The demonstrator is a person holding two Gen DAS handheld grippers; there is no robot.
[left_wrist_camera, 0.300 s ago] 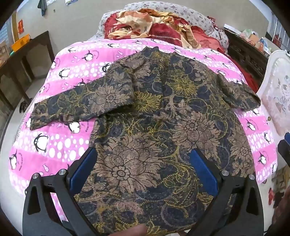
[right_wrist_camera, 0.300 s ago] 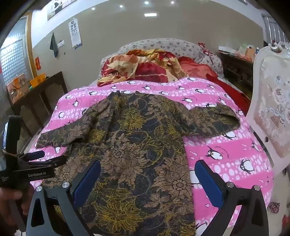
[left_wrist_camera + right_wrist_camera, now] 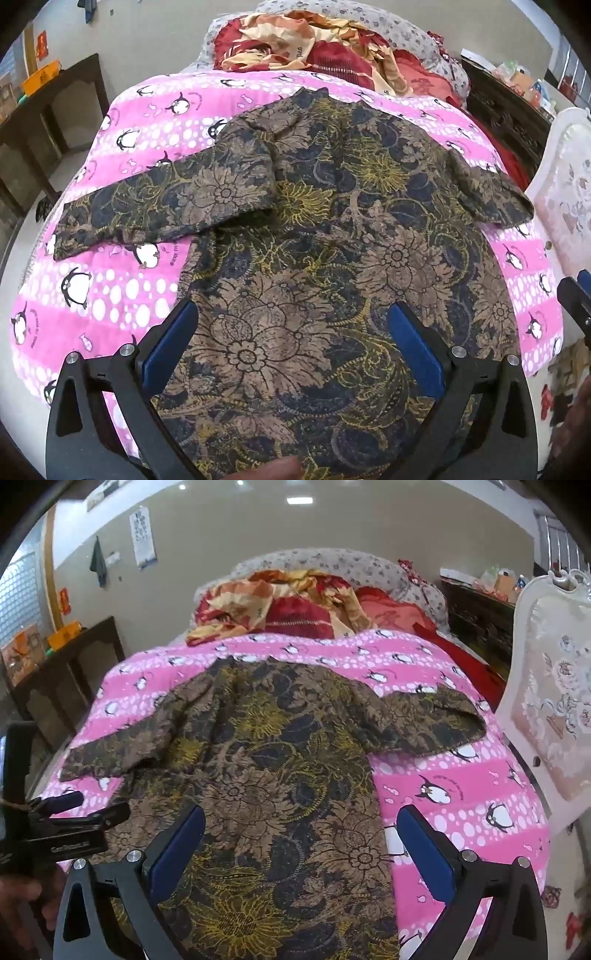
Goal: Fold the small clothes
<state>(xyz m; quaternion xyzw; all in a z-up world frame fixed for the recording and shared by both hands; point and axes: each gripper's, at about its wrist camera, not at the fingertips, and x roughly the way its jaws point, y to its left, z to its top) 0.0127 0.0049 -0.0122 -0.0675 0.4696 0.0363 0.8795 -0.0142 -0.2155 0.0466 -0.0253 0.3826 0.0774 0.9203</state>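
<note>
A dark shirt [image 3: 332, 258] with brown and yellow flowers lies spread flat on a pink penguin blanket [image 3: 110, 295], both short sleeves out to the sides. My left gripper [image 3: 293, 332] hangs open above the shirt's lower part, nothing between its blue pads. In the right wrist view the same shirt [image 3: 266, 757] fills the middle, and my right gripper [image 3: 301, 843] stands open over the shirt's right hem and the blanket [image 3: 461, 812]. The left gripper [image 3: 70, 812] shows at the left edge of that view, held by a hand.
A heap of red and cream bedding [image 3: 295, 605] lies at the bed's head. A white upholstered chair [image 3: 546, 709] stands close on the right. A dark wooden table [image 3: 66, 672] is at the left, a dark cabinet [image 3: 476, 613] at the back right.
Both views have shifted slightly closer to the shirt. The shirt lies as before and both grippers stay open.
</note>
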